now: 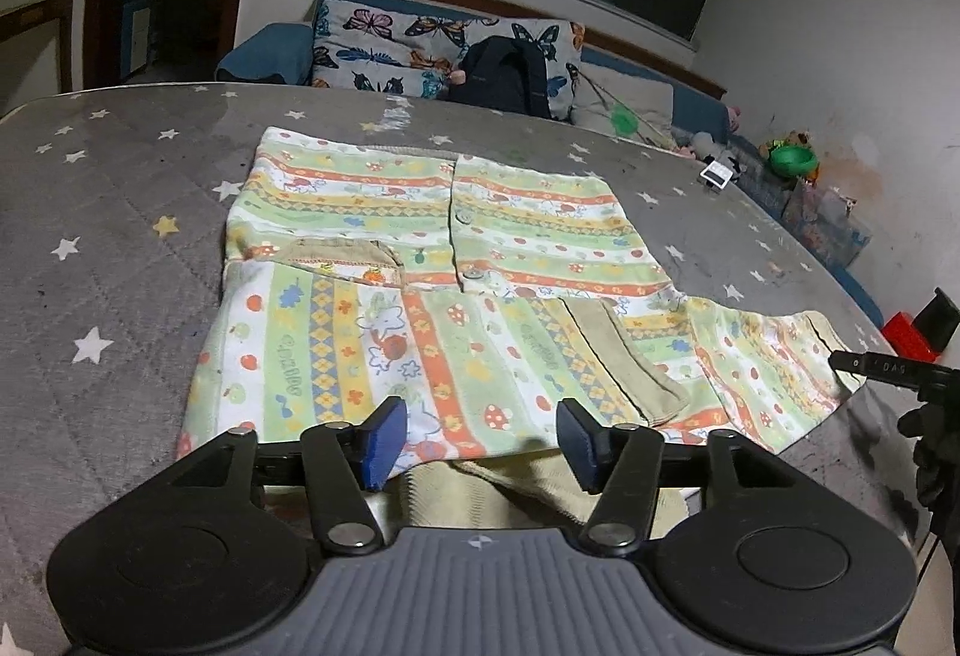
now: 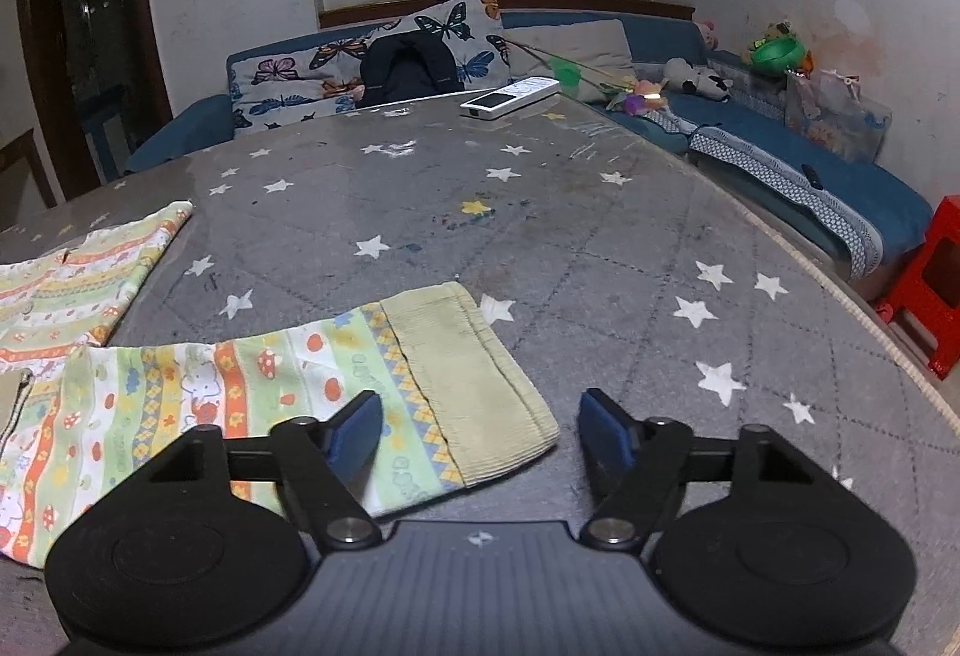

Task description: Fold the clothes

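Observation:
A child's patterned top (image 1: 432, 260), striped green, orange and white with khaki cuffs, lies flat on the grey star-print table (image 1: 108, 236). One sleeve is folded across its near part; the other sleeve (image 2: 336, 386) stretches to the right with its khaki cuff (image 2: 474, 386) flat on the table. My left gripper (image 1: 480, 437) is open and empty, just above the garment's near edge by the khaki collar. My right gripper (image 2: 480, 437) is open and empty, hovering over the outstretched sleeve's cuff end; its tip shows in the left wrist view (image 1: 888, 365).
A white remote (image 2: 510, 98) lies at the table's far edge. Behind the table stands a blue sofa (image 2: 780, 146) with butterfly cushions (image 2: 336, 68), a dark backpack (image 2: 411, 68) and toys. A red stool (image 2: 930, 284) stands at the right.

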`<state>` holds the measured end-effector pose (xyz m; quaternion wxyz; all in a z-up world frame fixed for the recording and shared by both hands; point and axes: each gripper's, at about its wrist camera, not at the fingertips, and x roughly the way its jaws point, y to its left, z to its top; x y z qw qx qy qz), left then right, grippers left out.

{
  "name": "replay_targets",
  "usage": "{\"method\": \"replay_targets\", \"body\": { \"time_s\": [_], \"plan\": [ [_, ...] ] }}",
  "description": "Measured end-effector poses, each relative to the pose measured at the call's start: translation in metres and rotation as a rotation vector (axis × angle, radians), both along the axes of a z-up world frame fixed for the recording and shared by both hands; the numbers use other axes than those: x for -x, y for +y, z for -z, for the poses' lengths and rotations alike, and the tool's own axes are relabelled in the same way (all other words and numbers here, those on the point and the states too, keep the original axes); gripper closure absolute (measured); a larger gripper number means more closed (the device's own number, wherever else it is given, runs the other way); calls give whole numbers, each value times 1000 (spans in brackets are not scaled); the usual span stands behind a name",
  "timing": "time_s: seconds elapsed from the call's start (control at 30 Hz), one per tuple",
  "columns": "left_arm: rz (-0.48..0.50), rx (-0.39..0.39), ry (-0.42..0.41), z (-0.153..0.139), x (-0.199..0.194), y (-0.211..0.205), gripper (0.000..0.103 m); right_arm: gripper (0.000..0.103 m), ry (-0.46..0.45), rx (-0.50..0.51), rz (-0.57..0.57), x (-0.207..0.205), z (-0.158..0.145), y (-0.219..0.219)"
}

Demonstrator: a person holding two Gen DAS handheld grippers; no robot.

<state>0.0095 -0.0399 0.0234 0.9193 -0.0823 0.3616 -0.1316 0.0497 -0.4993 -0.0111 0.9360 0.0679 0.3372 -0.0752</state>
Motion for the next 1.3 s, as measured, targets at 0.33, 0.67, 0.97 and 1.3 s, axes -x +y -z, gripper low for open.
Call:
{"method": "replay_targets", "body": {
  "time_s": [0.33,0.67,0.97,1.3],
  "plan": [
    [8,-90,12,4,-5,-12,28,84,-22,-101,-24,1,-7,-1],
    [-34,-69,-22,-6,-5,11,28,52,-58,92,-50,7,-13,30],
    [-140,-42,-16,1,-20,53,44,45,-77,52,-349,1,-35,114],
    [-151,-106,-15,13,-17,65,60,48,-48,59,-640,-16,-29,228]
  ]
}}
